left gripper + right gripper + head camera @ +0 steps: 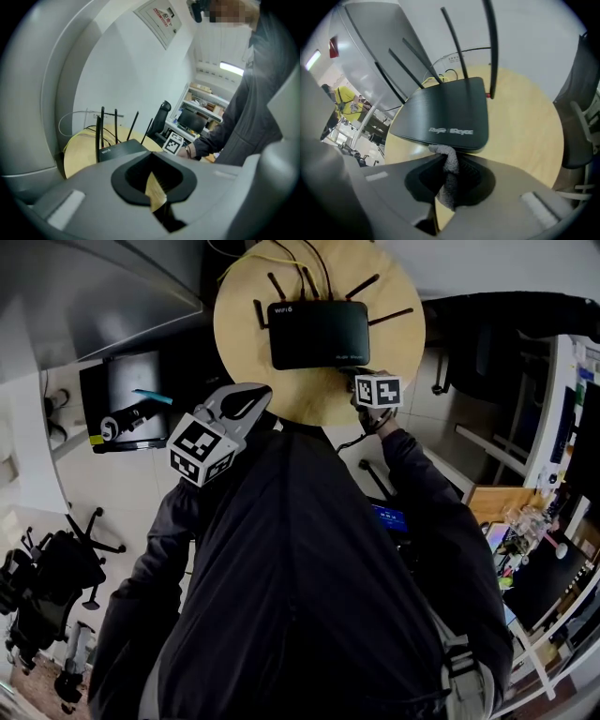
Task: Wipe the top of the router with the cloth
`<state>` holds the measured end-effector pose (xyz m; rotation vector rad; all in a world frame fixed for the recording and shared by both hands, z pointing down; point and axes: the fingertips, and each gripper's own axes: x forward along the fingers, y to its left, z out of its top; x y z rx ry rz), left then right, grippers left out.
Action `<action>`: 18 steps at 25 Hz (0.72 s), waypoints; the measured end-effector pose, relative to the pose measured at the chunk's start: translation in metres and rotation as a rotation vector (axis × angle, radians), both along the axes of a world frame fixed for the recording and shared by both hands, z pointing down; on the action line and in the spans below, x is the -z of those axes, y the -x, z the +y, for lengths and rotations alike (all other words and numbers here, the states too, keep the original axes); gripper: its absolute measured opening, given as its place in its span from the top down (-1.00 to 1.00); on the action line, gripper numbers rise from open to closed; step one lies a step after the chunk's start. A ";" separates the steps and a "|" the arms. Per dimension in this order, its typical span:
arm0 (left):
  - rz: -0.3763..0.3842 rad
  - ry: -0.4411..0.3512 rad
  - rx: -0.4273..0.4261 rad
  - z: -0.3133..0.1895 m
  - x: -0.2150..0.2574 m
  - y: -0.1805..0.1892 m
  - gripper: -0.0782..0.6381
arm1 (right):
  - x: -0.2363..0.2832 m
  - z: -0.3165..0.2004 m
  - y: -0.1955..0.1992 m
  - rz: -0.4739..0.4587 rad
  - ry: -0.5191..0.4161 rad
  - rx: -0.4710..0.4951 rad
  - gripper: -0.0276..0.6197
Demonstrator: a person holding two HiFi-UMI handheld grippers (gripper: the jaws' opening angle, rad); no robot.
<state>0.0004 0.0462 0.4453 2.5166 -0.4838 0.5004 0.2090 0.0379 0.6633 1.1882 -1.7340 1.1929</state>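
The black router (319,334), with several antennas, lies on the round wooden table (239,343). My right gripper (367,382) is at the router's front right corner, shut on a grey cloth (449,174). In the right gripper view the cloth's top end touches the front edge of the router (445,117), just under its logo. My left gripper (249,397) hovers at the table's front left edge, short of the router, with its jaws together and nothing in them. In the left gripper view the router (117,150) lies ahead of that gripper (154,182), with the right gripper's marker cube (172,143) beyond it.
Yellow and black cables (281,254) run off the back of the table. A black office chair (581,117) stands to the right of it. On the floor to the left is a black case with tools (127,404), and a cluttered desk (534,549) stands far right.
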 end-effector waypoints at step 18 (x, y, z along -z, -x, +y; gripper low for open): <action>-0.041 -0.006 0.026 -0.007 0.001 -0.023 0.80 | 0.008 -0.101 -0.078 0.263 -0.177 0.480 0.82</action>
